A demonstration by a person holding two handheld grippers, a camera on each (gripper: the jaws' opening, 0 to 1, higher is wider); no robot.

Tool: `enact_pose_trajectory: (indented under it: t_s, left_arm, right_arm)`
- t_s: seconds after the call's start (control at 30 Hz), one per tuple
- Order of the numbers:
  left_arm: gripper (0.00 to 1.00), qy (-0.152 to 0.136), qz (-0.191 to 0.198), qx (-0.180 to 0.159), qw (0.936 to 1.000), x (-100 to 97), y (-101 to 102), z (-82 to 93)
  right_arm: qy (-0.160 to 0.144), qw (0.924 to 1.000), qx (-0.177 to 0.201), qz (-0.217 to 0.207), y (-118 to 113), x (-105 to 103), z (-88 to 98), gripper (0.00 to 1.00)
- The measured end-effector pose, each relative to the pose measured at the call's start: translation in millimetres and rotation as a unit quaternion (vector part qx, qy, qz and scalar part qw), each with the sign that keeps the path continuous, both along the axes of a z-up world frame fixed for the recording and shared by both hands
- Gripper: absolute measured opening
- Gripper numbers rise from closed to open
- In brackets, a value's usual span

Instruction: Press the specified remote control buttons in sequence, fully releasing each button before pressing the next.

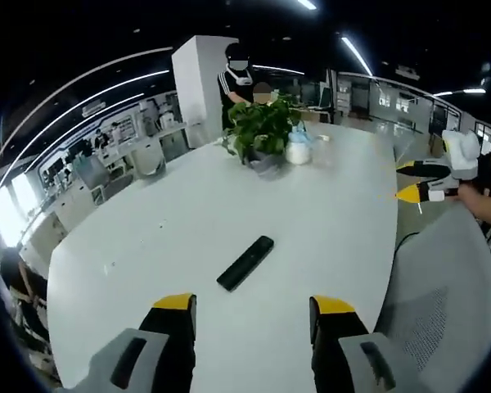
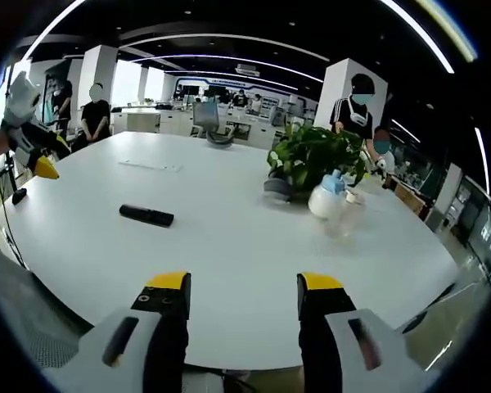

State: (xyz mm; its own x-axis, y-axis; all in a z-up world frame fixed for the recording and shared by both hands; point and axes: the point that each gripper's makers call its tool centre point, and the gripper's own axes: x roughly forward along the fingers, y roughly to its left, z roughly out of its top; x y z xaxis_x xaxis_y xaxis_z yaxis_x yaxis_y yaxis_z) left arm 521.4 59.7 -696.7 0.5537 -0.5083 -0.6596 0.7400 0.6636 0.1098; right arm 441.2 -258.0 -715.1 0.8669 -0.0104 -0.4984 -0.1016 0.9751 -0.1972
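Observation:
A black remote control [image 1: 245, 263] lies flat on the white table [image 1: 147, 237], a short way ahead of my left gripper [image 1: 252, 304], which is open with nothing between its yellow-tipped jaws. From the other side the same remote control [image 2: 146, 215] lies left of centre on the table [image 2: 229, 246], well ahead and to the left of my right gripper [image 2: 243, 283], also open and empty. The right gripper [image 1: 417, 182] appears at the right edge of the left gripper view, off the table. The left gripper [image 2: 42, 168] shows at the far left of the right gripper view.
A potted green plant [image 1: 262, 131] and a white spray bottle [image 1: 298, 147] stand at the table's far side; the same plant [image 2: 311, 160] and bottle [image 2: 326, 196] are right of centre. A grey mesh chair [image 1: 442, 303] is close by. People stand behind the table.

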Motion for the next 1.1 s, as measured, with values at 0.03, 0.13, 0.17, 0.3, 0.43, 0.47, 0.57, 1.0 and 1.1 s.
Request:
enact_pose_trajectory:
  t_s: [0.03, 0.13, 0.17, 0.3, 0.43, 0.47, 0.57, 1.0, 1.1]
  left_arm:
    - [0.57, -0.001, -0.008, 0.006, 0.9999, 4.2, -2.3, -0.2]
    - [0.57, 0.002, -0.032, 0.02, 0.9993, 14.2, -8.5, -3.0]
    - [0.57, 0.006, -0.04, 0.021, 0.999, 16.3, -11.4, -4.1]
    - [0.57, 0.029, -0.072, 0.022, 0.9967, 25.7, -26.5, -11.6]
    - [0.55, 0.04, -0.094, 0.036, 0.9941, 34.9, -35.1, -18.2]
    - [0.55, 0.039, -0.099, 0.042, 0.9935, 36.8, -36.1, -19.2]
    - [0.54, 0.037, -0.121, 0.074, 0.9892, 47.4, -35.9, -26.2]
    - [0.46, 0.056, -0.193, 0.132, 0.9707, 77.5, -46.2, -58.0]
    - [0.45, 0.072, -0.2, 0.136, 0.9676, 83.1, -48.7, -66.0]
  right_arm:
    - [0.002, 1.0, -0.001, 0.0, 0.0, 0.2, -0.6, 0.53]
    - [0.005, 1.0, -0.005, 0.001, -0.1, 0.1, -1.5, 0.53]
    - [0.006, 1.0, -0.006, 0.0, -0.1, 0.0, -1.7, 0.52]
    - [0.008, 1.0, -0.006, -0.002, -1.0, -0.1, -2.5, 0.5]
    - [0.014, 0.9999, -0.005, -0.003, -1.1, -0.6, -4.6, 0.5]
    - [0.015, 0.9999, -0.005, -0.002, -0.8, -0.6, -4.7, 0.5]
    - [0.018, 0.9998, -0.005, 0.0, 0.5, -0.9, -5.6, 0.49]
    - [0.038, 0.9992, -0.008, 0.002, 1.6, -3.1, -11.5, 0.46]
    - [0.039, 0.9992, -0.009, 0.001, 1.4, -3.1, -12.0, 0.46]
